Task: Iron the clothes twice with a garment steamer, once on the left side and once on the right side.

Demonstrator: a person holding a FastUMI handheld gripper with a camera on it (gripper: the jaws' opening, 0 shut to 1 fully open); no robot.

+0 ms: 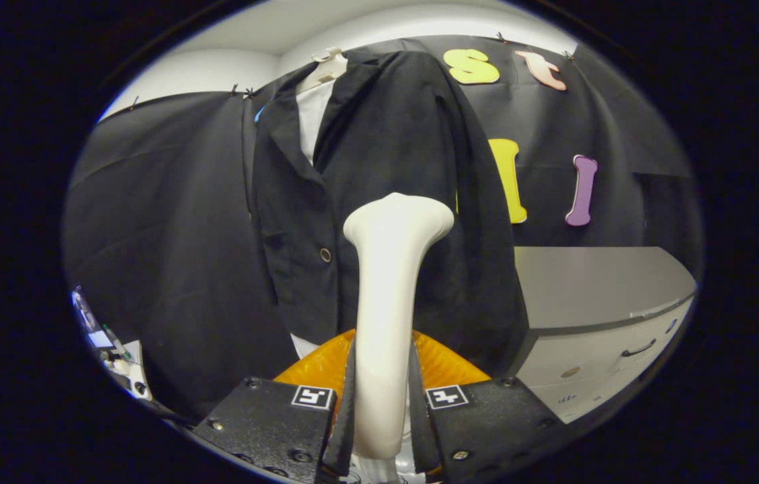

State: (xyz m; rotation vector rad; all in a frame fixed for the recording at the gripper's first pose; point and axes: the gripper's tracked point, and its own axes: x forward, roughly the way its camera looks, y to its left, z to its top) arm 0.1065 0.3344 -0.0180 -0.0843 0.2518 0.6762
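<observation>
I am looking along my claw (pixel 382 430) at a dark jacket (pixel 379 175) hanging on a pale hanger (pixel 325 67) against the booth's black cloth wall. A white shirt (pixel 312 121) shows at the open collar, and a small round button (pixel 325 255) sits on the jacket front.

The claw is pinched onto the cream handle of a garment steamer (pixel 389 296), both fingers pressing its sides. The handle rises between the fingers and flares into a wide head, which sits in front of the jacket's middle, just beside the button. I cannot tell whether the head touches the cloth or hangs a little short of it. An orange part of the steamer (pixel 446 366) shows just behind the fingers, low down.

How far along I am is hard to judge. The steamer is already in hand and raised to the garment, so the pickup is done. Nothing shows steam, and nothing tells me whether either side has had its pass. I judge both strokes may still be ahead.

To the right of the jacket stands a grey cabinet with drawers (pixel 594 323).
</observation>
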